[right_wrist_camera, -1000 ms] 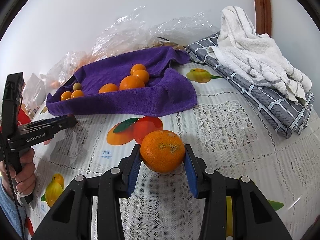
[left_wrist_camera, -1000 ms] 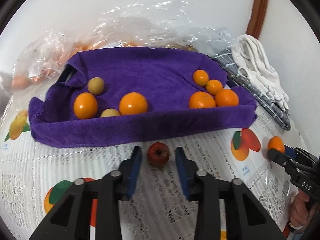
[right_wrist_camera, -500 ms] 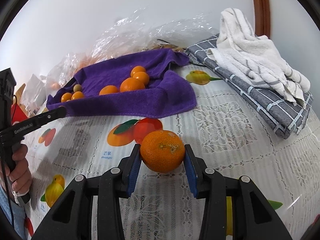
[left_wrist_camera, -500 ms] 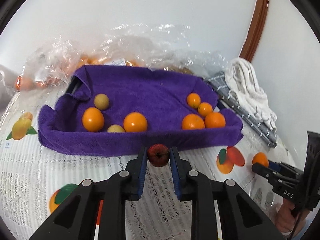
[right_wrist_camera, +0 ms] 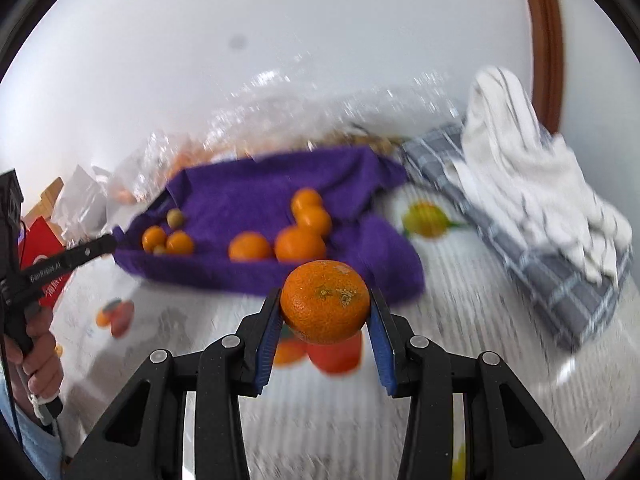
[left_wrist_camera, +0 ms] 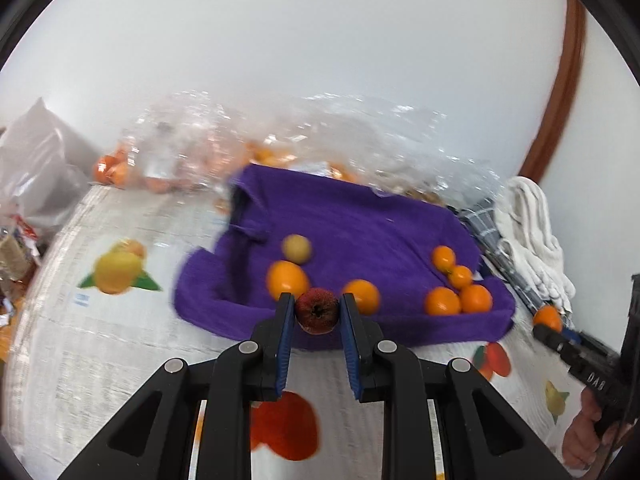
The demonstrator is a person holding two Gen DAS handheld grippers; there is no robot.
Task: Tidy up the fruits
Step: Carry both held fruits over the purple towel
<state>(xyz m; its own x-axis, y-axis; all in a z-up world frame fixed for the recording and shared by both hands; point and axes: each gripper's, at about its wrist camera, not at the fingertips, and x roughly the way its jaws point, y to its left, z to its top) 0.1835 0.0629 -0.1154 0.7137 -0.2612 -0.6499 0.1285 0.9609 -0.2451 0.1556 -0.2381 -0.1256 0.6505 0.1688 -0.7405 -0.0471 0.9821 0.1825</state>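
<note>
My left gripper (left_wrist_camera: 317, 309) is shut on a small dark red fruit (left_wrist_camera: 317, 312), lifted off the table in front of the purple towel (left_wrist_camera: 360, 220). My right gripper (right_wrist_camera: 325, 304) is shut on a large orange (right_wrist_camera: 325, 300), held above the tablecloth near the towel's front right corner (right_wrist_camera: 396, 272). On the towel lie several oranges (left_wrist_camera: 442, 300) in a right-hand cluster, two more oranges (left_wrist_camera: 287, 279) at the left, and a yellowish round fruit (left_wrist_camera: 296, 248). In the left wrist view the right gripper (left_wrist_camera: 556, 334) shows at the right edge with its orange (left_wrist_camera: 547, 318).
A folded grey checked cloth (right_wrist_camera: 532, 256) with a white towel (right_wrist_camera: 532, 168) on top lies at the right. Clear plastic bags (left_wrist_camera: 192, 156) holding orange fruit sit behind the purple towel by the wall. A grey bag (left_wrist_camera: 36, 176) and a red packet (right_wrist_camera: 40, 248) stand at the left.
The left gripper closed on the red fruit and lifted it toward the purple towel. The right gripper rose with its orange off the tablecloth.
</note>
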